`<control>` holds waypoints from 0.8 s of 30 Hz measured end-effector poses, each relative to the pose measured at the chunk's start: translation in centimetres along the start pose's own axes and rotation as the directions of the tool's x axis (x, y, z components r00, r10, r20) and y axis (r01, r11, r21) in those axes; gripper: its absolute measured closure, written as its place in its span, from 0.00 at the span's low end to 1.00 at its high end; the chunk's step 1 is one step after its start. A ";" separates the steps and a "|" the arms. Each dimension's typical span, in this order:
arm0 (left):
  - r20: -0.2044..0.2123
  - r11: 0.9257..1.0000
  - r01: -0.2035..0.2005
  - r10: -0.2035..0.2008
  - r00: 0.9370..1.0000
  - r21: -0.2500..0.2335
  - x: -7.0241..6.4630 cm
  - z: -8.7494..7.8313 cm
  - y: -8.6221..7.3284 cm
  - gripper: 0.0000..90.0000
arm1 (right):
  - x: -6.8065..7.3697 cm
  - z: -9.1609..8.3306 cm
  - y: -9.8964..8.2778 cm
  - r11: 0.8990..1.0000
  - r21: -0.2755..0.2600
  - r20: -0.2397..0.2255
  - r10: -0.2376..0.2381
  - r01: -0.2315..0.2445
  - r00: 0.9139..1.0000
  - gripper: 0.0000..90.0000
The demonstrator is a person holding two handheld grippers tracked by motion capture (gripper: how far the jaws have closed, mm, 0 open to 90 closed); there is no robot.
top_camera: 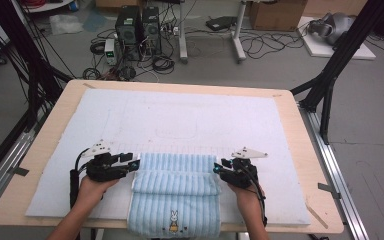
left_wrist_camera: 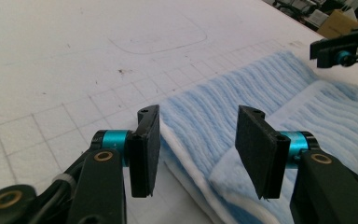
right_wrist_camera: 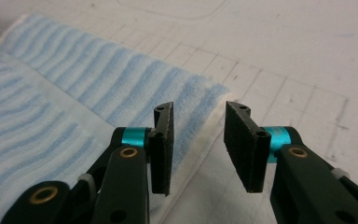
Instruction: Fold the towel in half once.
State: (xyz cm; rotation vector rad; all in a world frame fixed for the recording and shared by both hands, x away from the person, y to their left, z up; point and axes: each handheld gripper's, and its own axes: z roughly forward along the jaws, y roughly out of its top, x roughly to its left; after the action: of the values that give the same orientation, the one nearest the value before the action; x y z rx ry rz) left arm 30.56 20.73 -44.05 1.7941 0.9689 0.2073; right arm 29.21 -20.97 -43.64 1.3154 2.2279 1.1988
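A light blue striped towel [top_camera: 175, 195] with a small rabbit stitched on it lies folded at the near edge of the mat, its front part hanging toward the table's edge. My left gripper [top_camera: 135, 164] sits at the towel's left end, held low over the mat. In the left gripper view its jaws [left_wrist_camera: 198, 149] stand open, and the towel's folded edge [left_wrist_camera: 242, 88] lies under the gap with no pad pressing on it. My right gripper [top_camera: 216, 169] is at the towel's right end. Its jaws [right_wrist_camera: 198, 144] are open over the white hem of the towel [right_wrist_camera: 74, 79].
A white mat [top_camera: 180, 120] with a faint printed grid and drawn outlines covers the wooden table [top_camera: 310, 150]. Black frame posts stand at both sides. Computer towers [top_camera: 137, 30], cables and boxes sit on the floor beyond the far edge.
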 end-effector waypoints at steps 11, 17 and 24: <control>-0.014 0.993 -0.043 0.045 0.999 0.111 0.2 3.1 0.7 0.96 | -0.5 1.5 0.7 0.996 0.028 -0.017 -0.089 0.090 0.996 0.97; -0.056 0.994 -0.012 0.019 0.998 0.109 0.8 3.9 1.3 0.86 | -1.2 2.1 1.4 0.996 0.024 0.019 -0.087 0.087 0.996 0.93; -0.068 0.991 -0.009 0.018 0.998 0.130 1.2 4.0 1.1 0.57 | -1.6 2.8 1.4 0.997 0.063 0.005 -0.048 0.047 0.999 0.65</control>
State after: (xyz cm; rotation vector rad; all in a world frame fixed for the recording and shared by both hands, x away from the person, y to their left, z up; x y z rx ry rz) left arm 34.13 18.53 -45.21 1.9238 1.0394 0.2206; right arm 32.57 -20.52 -44.54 1.2799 2.2961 1.1147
